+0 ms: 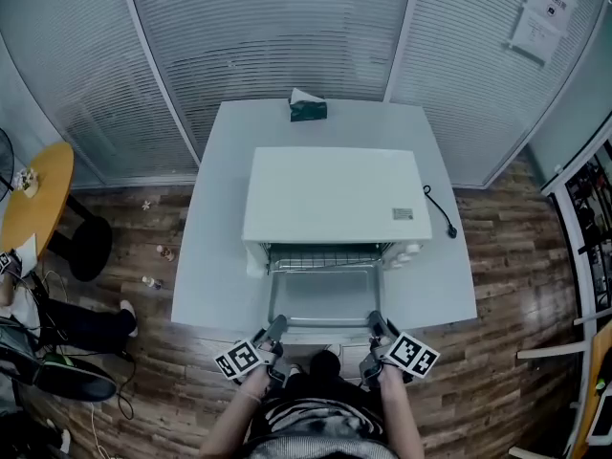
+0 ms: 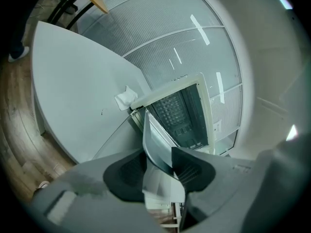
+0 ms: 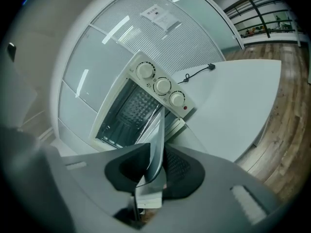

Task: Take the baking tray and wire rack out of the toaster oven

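Two tools, left gripper [image 1: 276, 326] and right gripper [image 1: 376, 322], both clamped on one baking tray [image 2: 154, 144]; one wire rack [image 1: 325, 254] behind.

I seem to be working in an office room used as a test space. Glass partitions with slatted blinds [image 1: 277, 27] fill the top of the frame, and a printed notice [image 1: 540, 15] is stuck up at upper right. The floor [image 1: 512, 251] is wood plank. The toaster oven [image 1: 335, 194] stands on a plain white worktop [image 1: 215, 256], with a round wooden table [image 1: 38, 199] at the left edge and shelving [image 1: 585, 223] at the right.
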A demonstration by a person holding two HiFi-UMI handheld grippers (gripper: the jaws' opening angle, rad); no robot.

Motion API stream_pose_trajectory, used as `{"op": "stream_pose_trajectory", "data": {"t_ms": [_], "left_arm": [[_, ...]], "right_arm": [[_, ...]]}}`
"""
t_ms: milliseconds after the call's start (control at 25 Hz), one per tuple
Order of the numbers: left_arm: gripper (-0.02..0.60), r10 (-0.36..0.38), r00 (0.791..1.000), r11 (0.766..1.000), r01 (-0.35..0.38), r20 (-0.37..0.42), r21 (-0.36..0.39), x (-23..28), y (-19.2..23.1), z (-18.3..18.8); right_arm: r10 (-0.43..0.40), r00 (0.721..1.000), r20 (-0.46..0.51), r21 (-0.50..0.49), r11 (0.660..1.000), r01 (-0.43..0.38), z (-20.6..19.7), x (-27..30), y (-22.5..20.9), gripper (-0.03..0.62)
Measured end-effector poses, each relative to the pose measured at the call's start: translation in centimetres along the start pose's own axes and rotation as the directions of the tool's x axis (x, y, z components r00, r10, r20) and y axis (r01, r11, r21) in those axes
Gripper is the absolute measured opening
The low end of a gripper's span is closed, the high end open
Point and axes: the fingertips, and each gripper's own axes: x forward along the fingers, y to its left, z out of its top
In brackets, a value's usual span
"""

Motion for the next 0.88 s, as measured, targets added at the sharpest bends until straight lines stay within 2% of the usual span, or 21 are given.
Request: {"op": "stream_pose_trajectory", "data": {"t_ms": [640, 880], "left_arm": [[0.163, -0.028, 0.998, 0.999, 0.029, -0.057, 0.032, -5.4, -0.2, -2.8], [0.163, -0.057, 0.997, 0.996, 0.06, -0.045, 0.071, -7.6, -1.7, -2.7]], "right_arm": [[-0.032, 0.999, 0.031, 0.025, 0.999, 0.031, -4.8, -5.6, -0.3, 0.074], [-0.004, 0.999, 0.045, 0.025, 1.0, 0.003, -5.7, -7.3, 0.7, 0.074]]}}
